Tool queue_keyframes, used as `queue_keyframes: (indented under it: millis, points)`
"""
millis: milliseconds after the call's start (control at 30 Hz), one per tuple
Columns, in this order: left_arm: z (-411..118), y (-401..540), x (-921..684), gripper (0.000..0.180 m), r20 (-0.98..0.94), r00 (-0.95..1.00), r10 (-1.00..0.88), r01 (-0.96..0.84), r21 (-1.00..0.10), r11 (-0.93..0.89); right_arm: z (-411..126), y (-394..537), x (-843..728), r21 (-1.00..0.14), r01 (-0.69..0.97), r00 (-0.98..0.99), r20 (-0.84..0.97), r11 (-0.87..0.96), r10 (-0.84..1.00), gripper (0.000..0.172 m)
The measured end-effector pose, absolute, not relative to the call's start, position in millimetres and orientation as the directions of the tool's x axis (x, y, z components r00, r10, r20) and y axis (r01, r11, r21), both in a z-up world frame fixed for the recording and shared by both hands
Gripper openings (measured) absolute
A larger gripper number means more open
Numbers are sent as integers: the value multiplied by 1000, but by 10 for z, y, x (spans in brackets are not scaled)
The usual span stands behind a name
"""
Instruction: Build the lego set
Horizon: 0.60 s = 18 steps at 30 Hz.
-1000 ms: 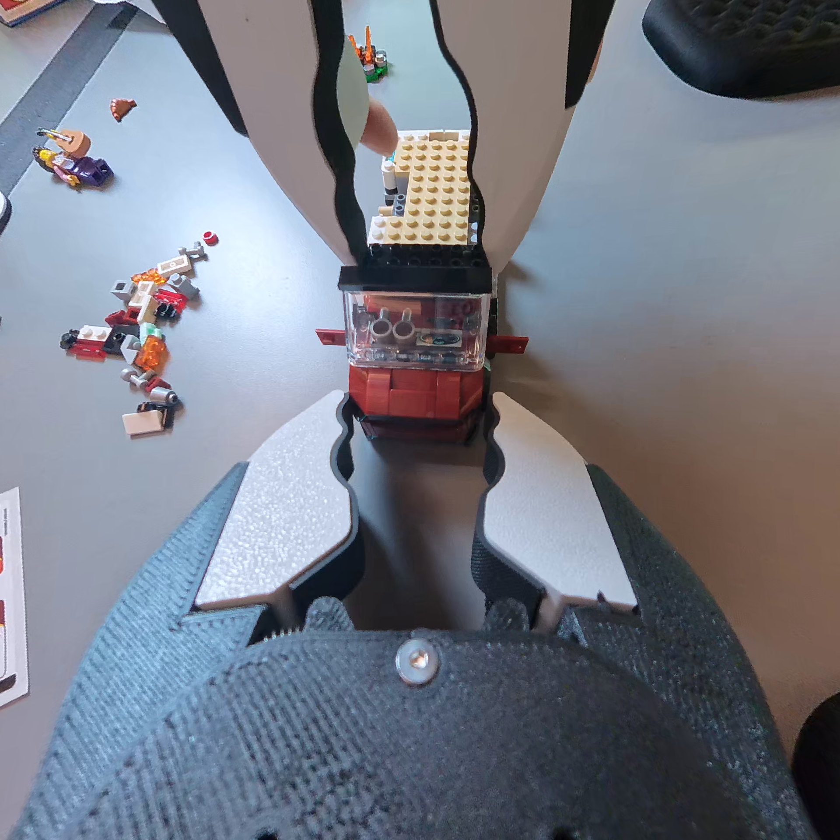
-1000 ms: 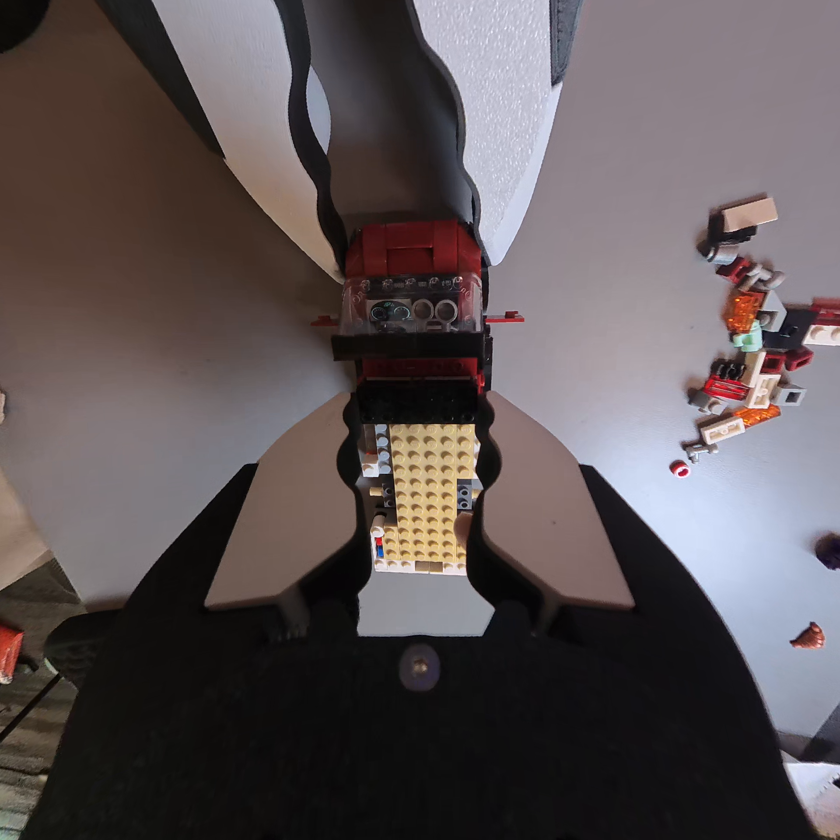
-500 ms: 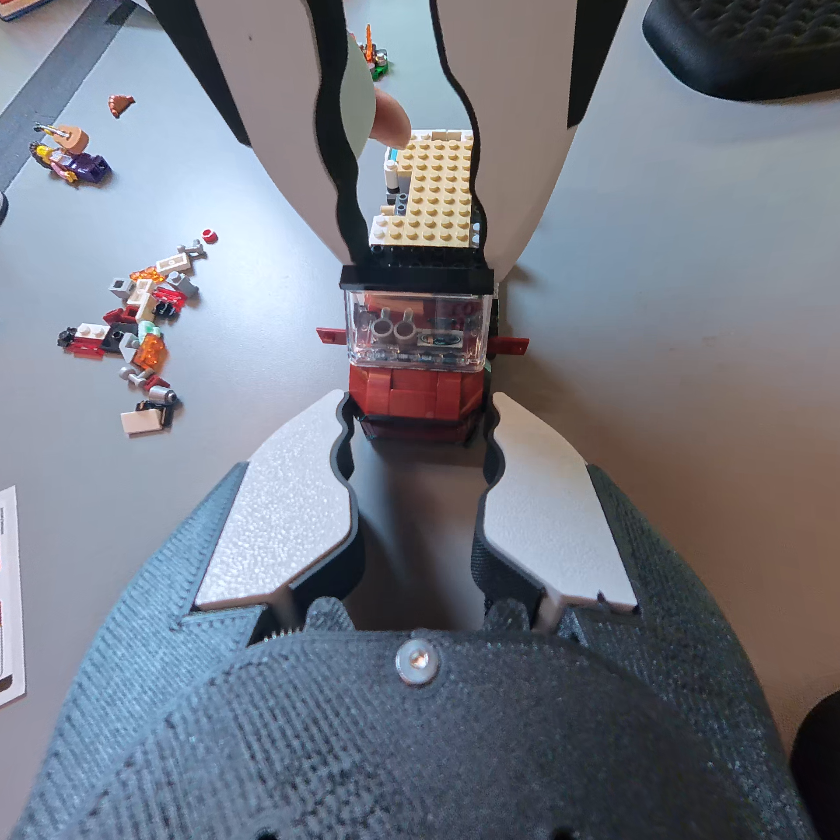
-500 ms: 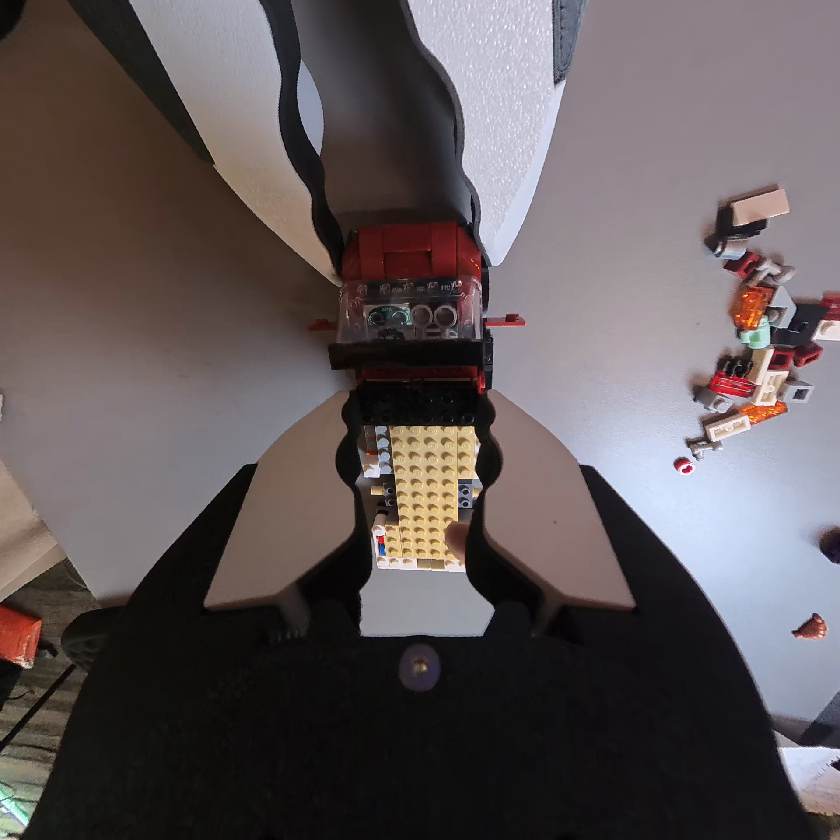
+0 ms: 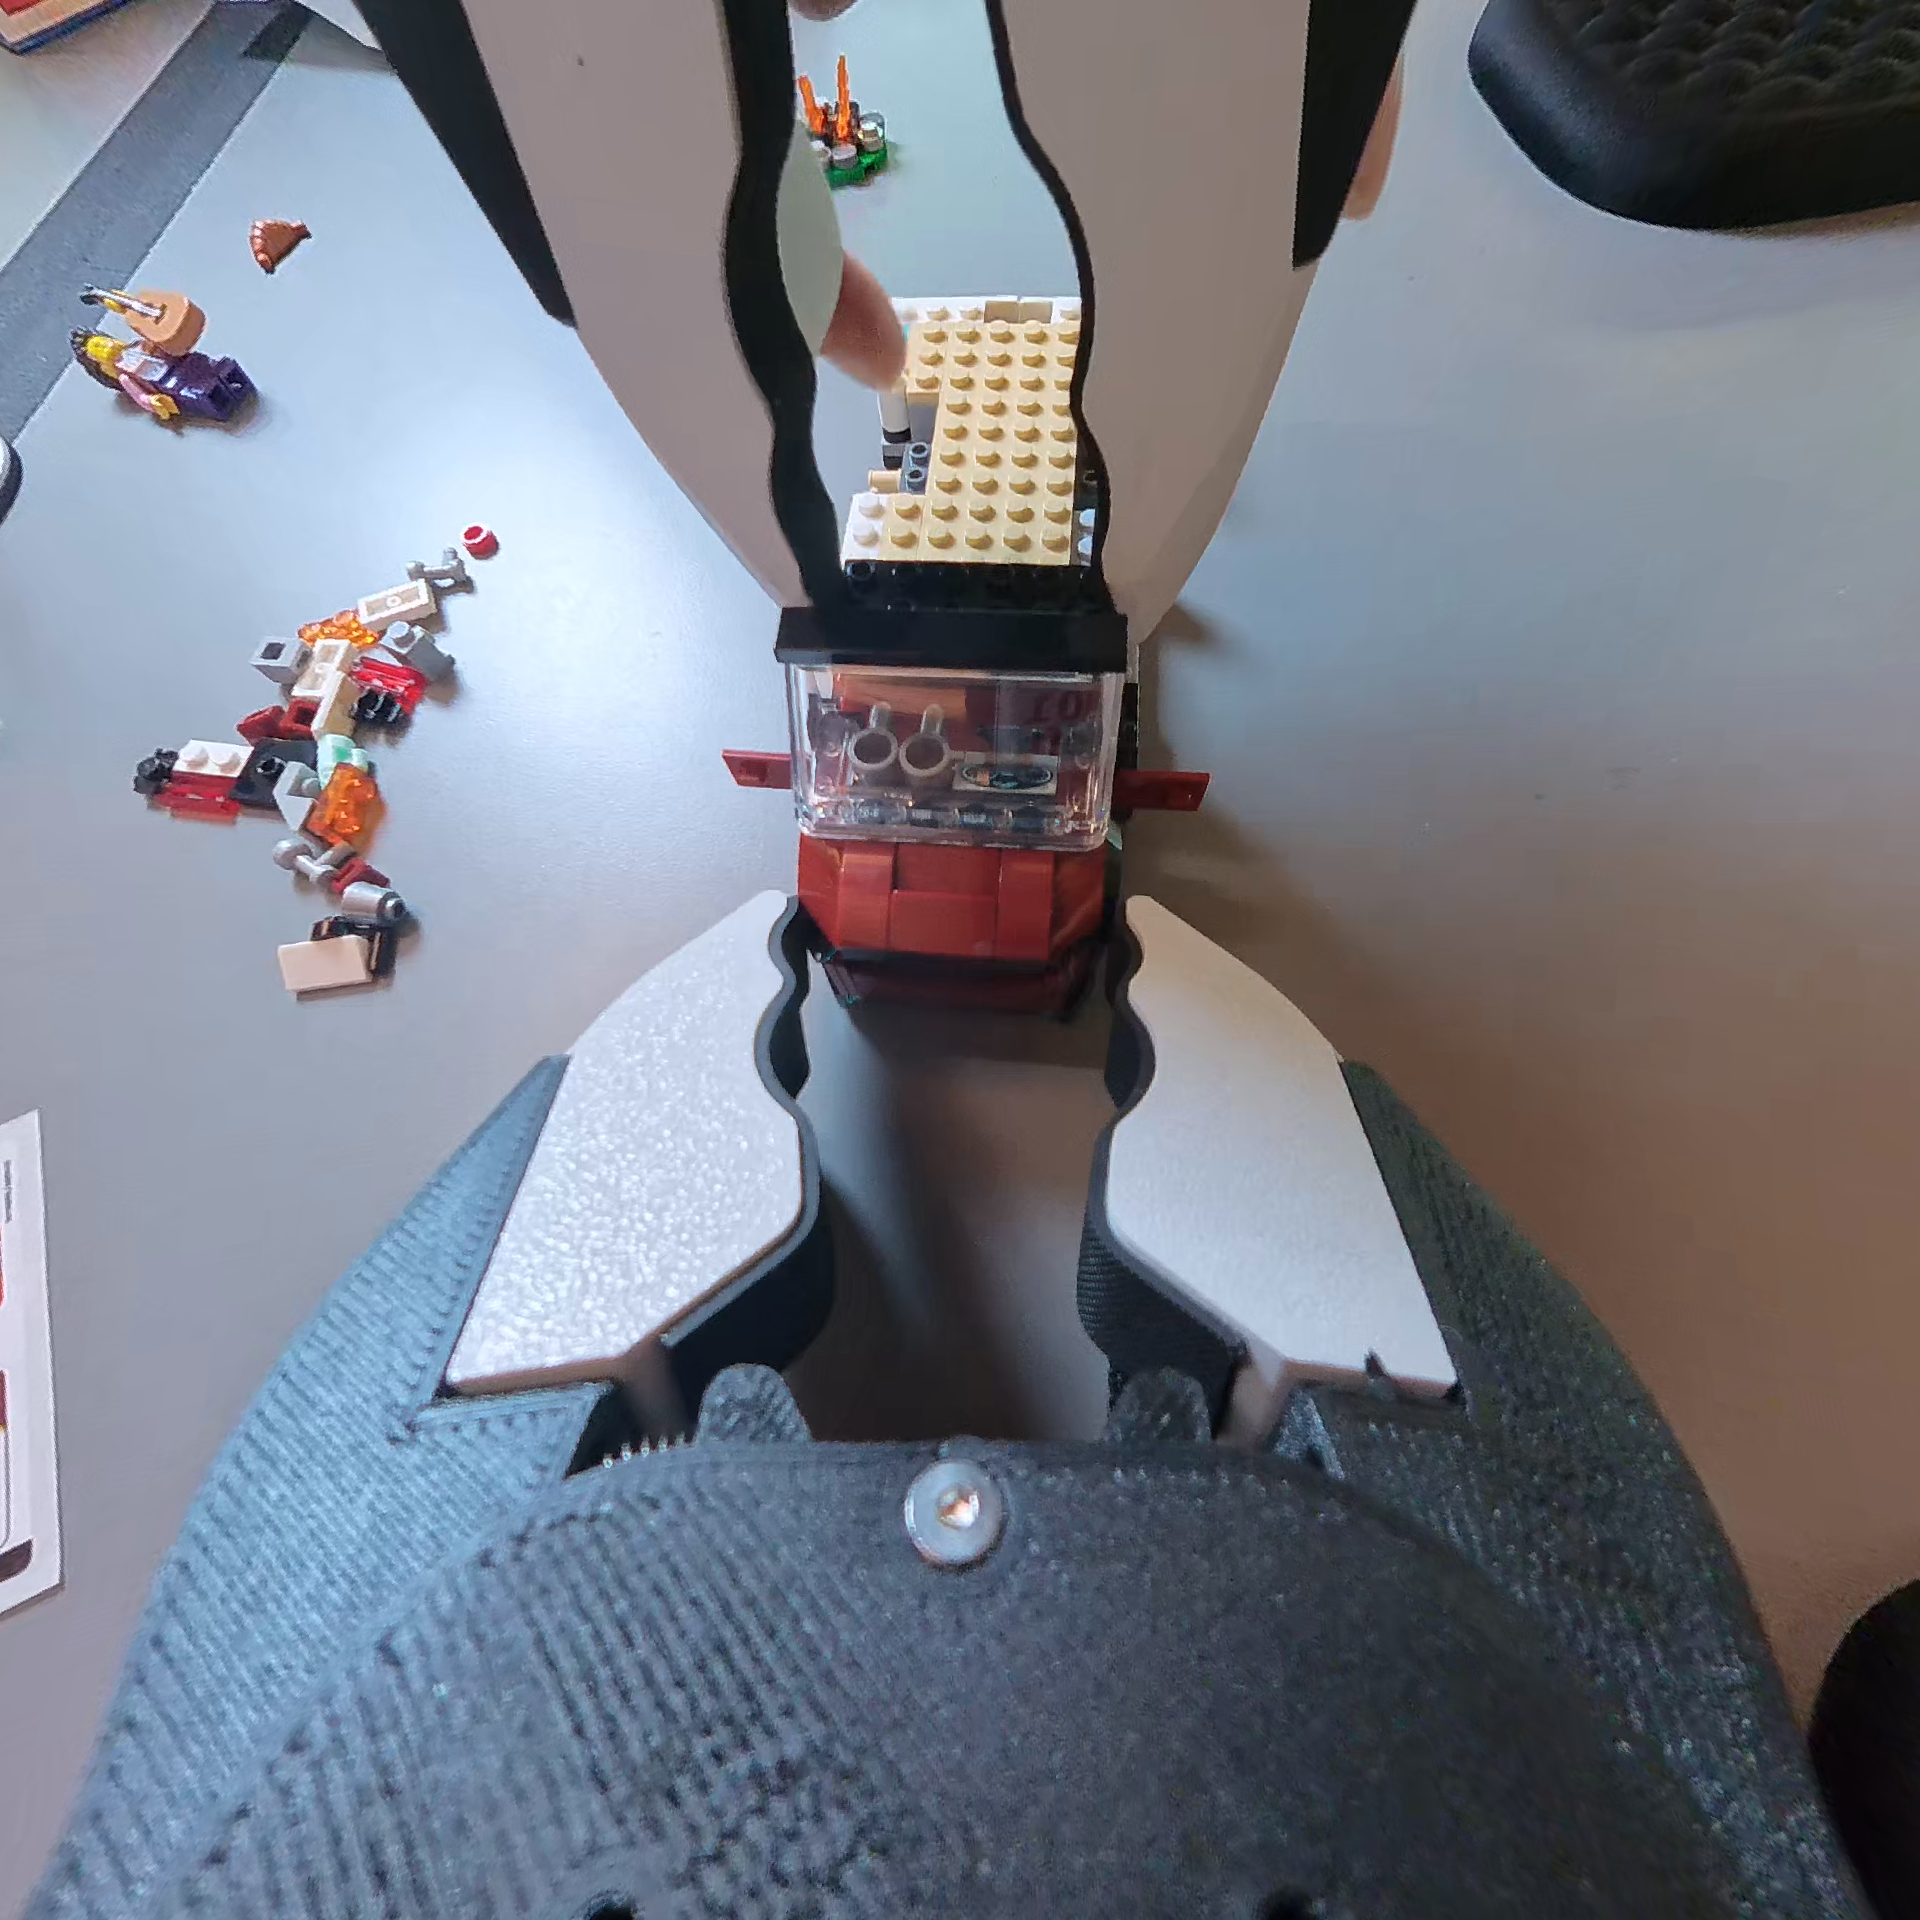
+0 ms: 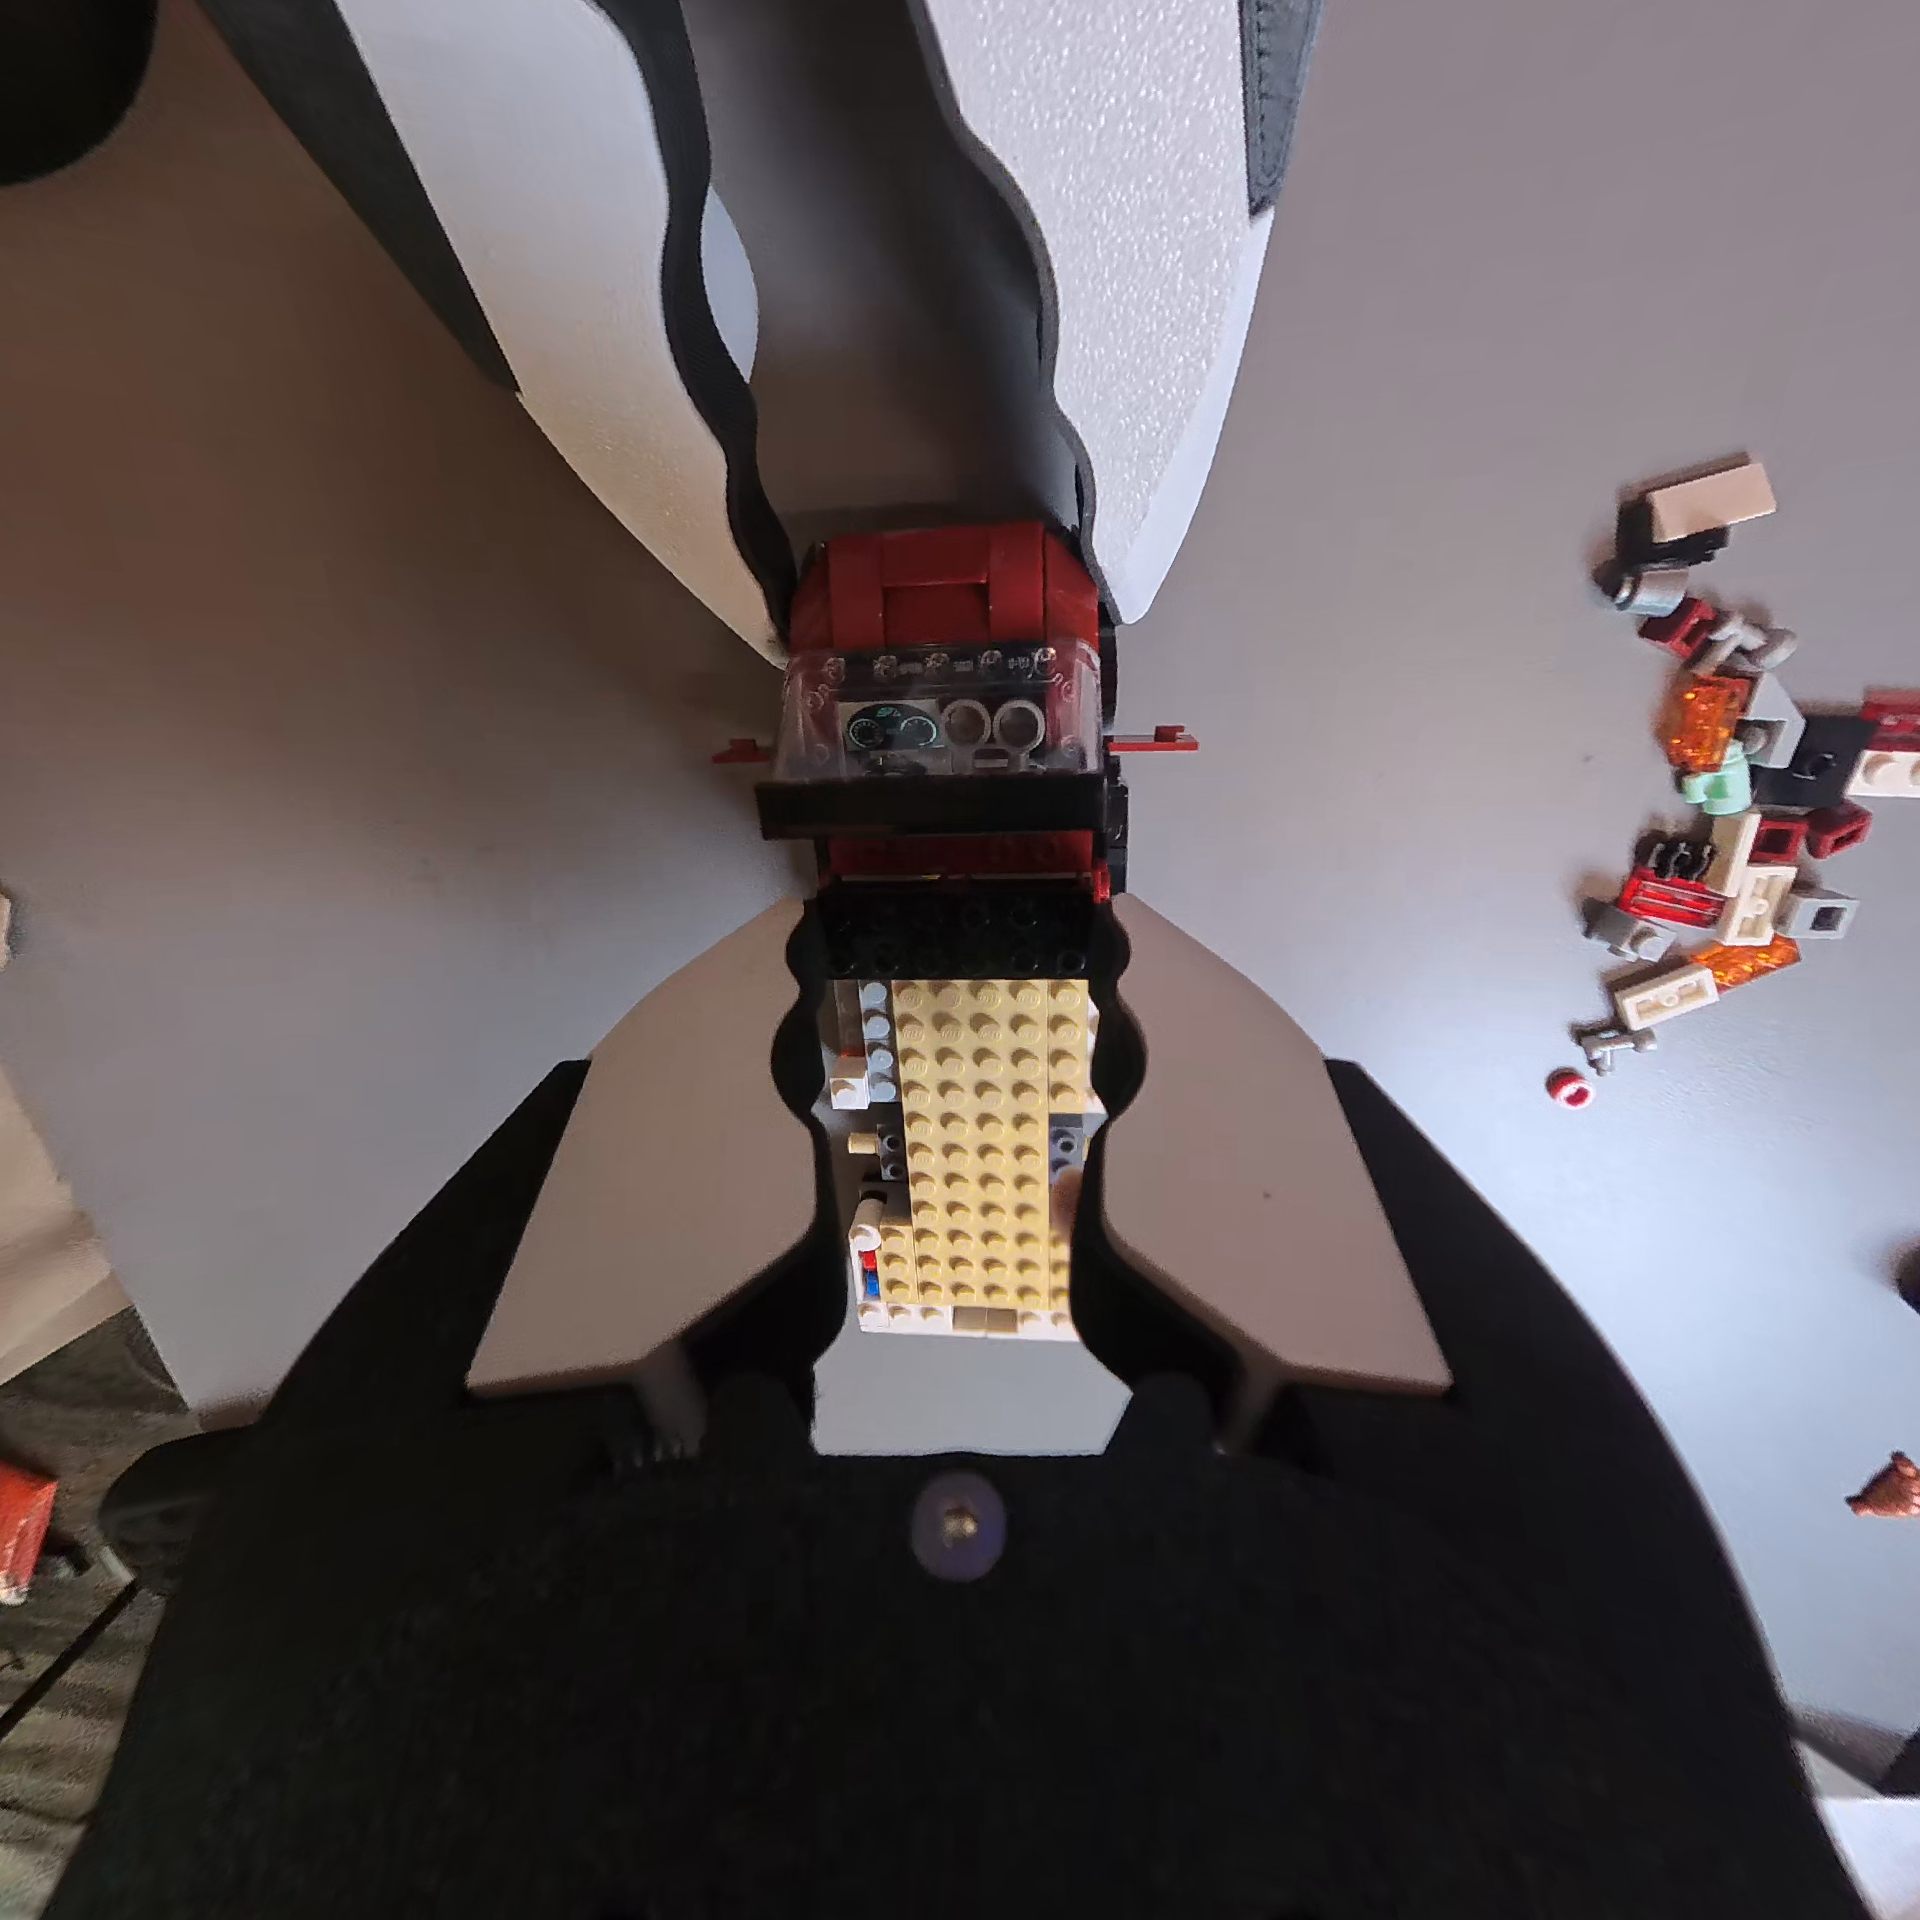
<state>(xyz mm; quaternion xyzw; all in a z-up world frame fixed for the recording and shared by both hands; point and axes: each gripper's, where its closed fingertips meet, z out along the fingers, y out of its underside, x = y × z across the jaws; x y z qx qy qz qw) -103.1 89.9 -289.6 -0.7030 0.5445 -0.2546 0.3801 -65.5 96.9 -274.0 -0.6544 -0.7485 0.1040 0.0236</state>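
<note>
Left gripper (image 5: 956,935) pinches the dark red front of a brick truck (image 5: 951,758) standing on the grey counter (image 5: 1507,727); beyond, right gripper (image 6: 956,935) clamps its black and tan studded rear; loose bricks (image 5: 312,748) lie well left

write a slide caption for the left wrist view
Left gripper clamps the toy brick truck by its dark red hood; right gripper grips its tan bed.
</note>
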Motion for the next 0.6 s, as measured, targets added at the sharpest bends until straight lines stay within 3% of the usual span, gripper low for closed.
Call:
queue_keyframes:
  millis: [200,600]
  points:
    - [-2896,898,-1030,56,-60,279,-958,-573,-812,-116,-2606,987,-638,-296,945,-162,-52,139,985,62]
    - [-2894,895,-1028,56,-61,280,-958,-573,-811,-116,-2735,983,-627,-226,960,-179,-37,166,983,50]
